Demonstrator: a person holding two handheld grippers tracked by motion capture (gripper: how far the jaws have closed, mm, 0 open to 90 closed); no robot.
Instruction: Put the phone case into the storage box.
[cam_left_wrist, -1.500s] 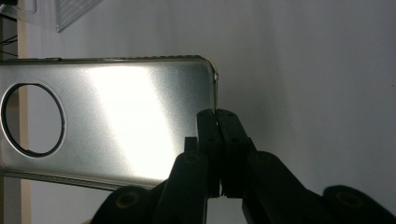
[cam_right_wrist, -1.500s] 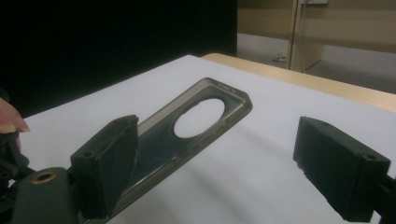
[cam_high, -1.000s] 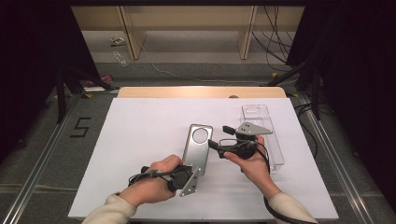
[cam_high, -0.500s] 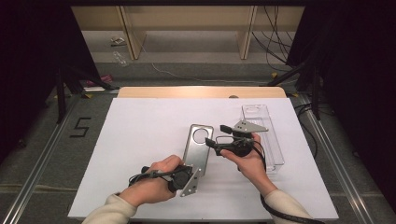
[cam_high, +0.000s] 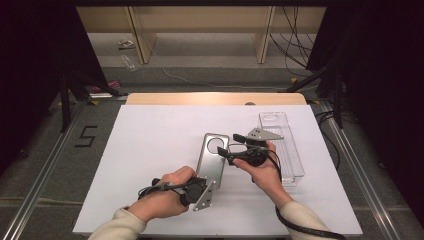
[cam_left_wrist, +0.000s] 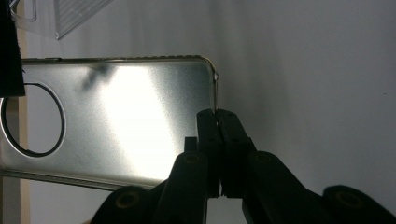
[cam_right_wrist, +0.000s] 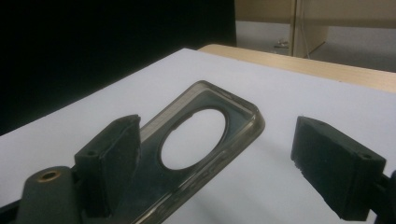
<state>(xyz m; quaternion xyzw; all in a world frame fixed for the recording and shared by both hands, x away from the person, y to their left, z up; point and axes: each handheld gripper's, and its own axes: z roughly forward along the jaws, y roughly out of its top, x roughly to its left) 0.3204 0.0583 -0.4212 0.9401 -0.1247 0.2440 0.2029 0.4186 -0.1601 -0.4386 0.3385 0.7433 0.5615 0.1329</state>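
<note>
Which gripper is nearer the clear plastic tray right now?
Right. The right gripper sits just beside the clear plastic tray, jaws open by the phone case. The left gripper pinches the case's near edge, farther off.

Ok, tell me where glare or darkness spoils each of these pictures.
Left gripper view: a bright glare patch washes out the silver phone case. Right gripper view: dark upper left, near jaws soft. High view: evenly lit white table, black at both sides.

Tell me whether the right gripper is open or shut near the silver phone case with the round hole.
Open. The right gripper's black jaws stand wide apart, gripping nothing, with the silver phone case between them.
</note>
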